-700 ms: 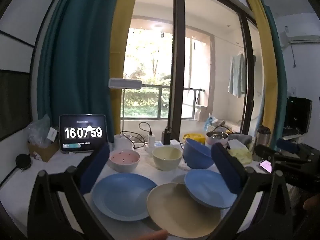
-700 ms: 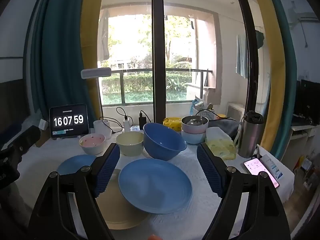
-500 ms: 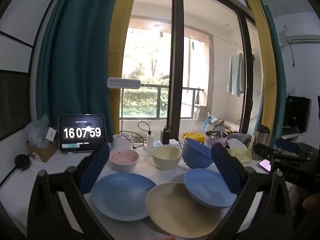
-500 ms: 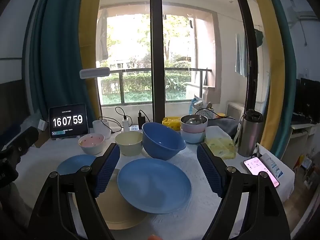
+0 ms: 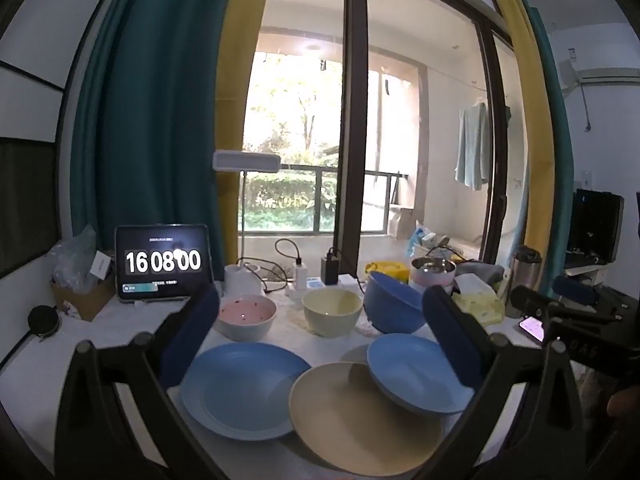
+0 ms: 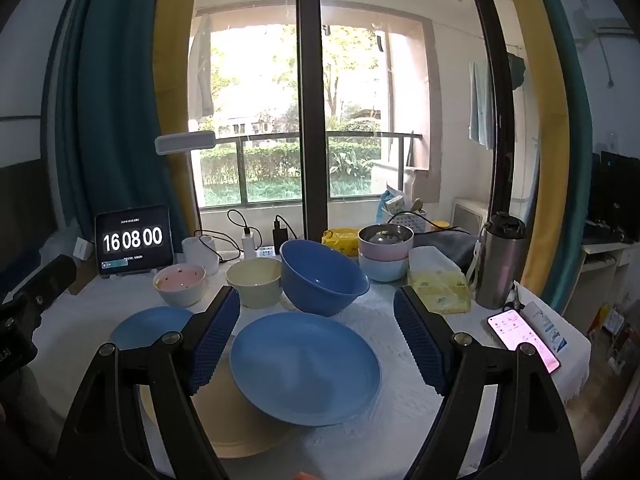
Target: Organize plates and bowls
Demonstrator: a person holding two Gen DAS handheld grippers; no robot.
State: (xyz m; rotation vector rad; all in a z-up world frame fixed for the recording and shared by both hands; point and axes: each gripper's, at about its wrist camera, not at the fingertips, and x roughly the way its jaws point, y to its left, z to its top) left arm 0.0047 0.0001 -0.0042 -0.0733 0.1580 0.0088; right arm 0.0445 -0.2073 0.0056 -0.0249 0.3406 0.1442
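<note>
On the white table lie a light blue plate (image 5: pixel 242 390), a beige plate (image 5: pixel 360 420) and a darker blue plate (image 5: pixel 416 376) resting on the beige one's right edge. Behind them stand a pink bowl (image 5: pixel 247 316), a cream bowl (image 5: pixel 331 311) and a tilted large blue bowl (image 5: pixel 394 304). My left gripper (image 5: pixel 320 344) hovers open above the plates, holding nothing. From the right wrist, the darker blue plate (image 6: pixel 304 366) lies between the jaws of my open right gripper (image 6: pixel 316 340), untouched, with the blue bowl (image 6: pixel 322 276) behind it.
A tablet clock (image 5: pixel 162 266) stands back left beside a white lamp (image 5: pixel 246 162), chargers and cables. Stacked bowls (image 6: pixel 384 252), a yellow tissue pack (image 6: pixel 438 286), a steel tumbler (image 6: pixel 500 260) and a lit phone (image 6: pixel 522 338) occupy the right. The table edge (image 6: pixel 576 364) drops off at the right.
Both grippers have stayed nearly still and open. The clock on the tablet has ticked over by a second. The dishes have not moved.
</note>
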